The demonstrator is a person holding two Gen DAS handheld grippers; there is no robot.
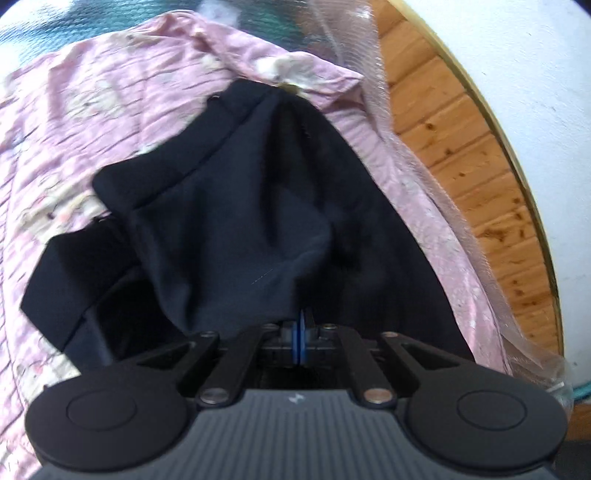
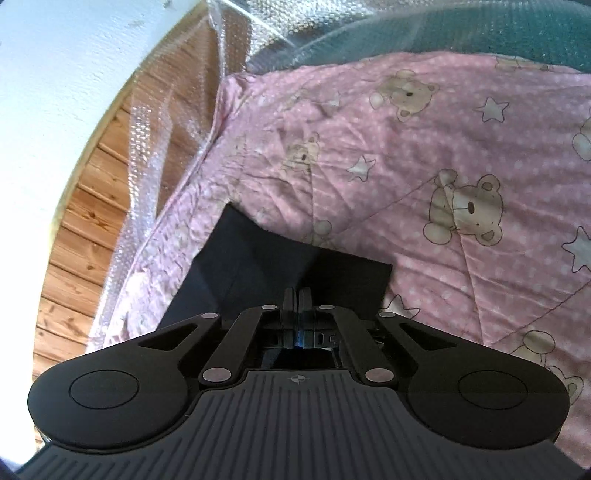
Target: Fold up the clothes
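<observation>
A dark navy garment lies rumpled on a pink bear-print quilt, with a seamed band running across its upper left. My left gripper is shut on a fold of that cloth at its near edge; the fabric drapes up and away from the fingers. In the right wrist view a flatter part of the navy garment rests on the pink quilt. My right gripper is shut on the cloth's near edge, and the fingertips are sunk in the dark fabric.
A wooden plank wall and a white wall stand beside the bed. Clear bubble wrap hangs along the bed's edge. Dark green fabric lies past the quilt's far side.
</observation>
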